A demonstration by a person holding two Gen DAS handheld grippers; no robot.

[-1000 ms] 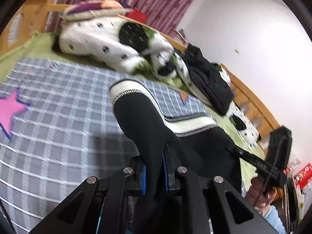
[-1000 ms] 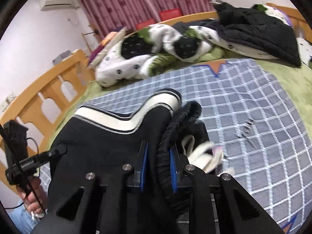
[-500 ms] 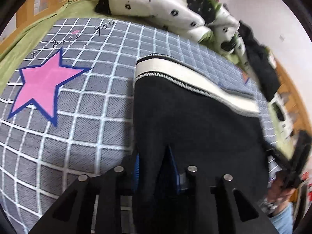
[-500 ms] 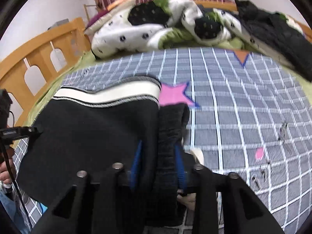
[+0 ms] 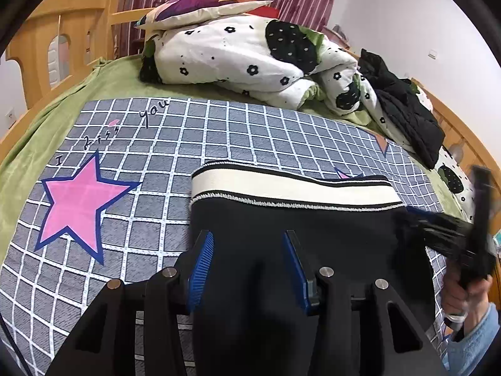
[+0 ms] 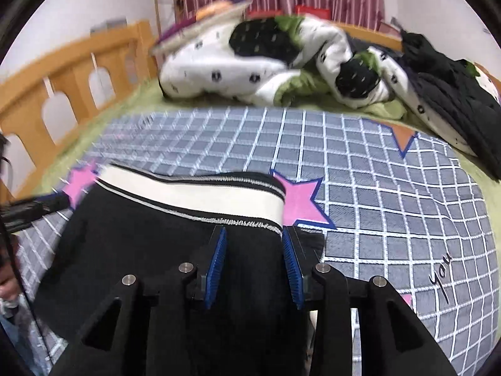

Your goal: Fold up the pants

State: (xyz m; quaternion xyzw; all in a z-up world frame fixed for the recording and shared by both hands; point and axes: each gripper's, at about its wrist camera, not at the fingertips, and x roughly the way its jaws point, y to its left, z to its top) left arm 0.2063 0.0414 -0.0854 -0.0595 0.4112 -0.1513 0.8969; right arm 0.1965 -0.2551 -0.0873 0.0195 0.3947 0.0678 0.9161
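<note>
The black pants (image 5: pixel 313 235) with a cream striped band (image 5: pixel 291 189) lie flat on the grey checked sheet (image 5: pixel 219 131). My left gripper (image 5: pixel 247 244) is open, its blue pads apart over the pants' left part. My right gripper (image 6: pixel 254 238) is open over the pants (image 6: pixel 141 238) near their right edge, just below the cream band (image 6: pixel 200 197). In the left wrist view the right gripper (image 5: pixel 451 235) shows blurred at the right edge. In the right wrist view the left gripper (image 6: pixel 34 208) shows at the left edge.
A pink star (image 5: pixel 78 200) is printed left of the pants. A white flowered quilt (image 5: pixel 250 59) with a pillow (image 5: pixel 200 6) and a black jacket (image 5: pixel 404 116) lie at the far side. Wooden bed rails (image 6: pixel 62 72) border the green blanket (image 5: pixel 103 84).
Both grippers have let go of the pants and opened. The pants, held up a second ago, now lie flat on the sheet. Both grippers have drawn back.
</note>
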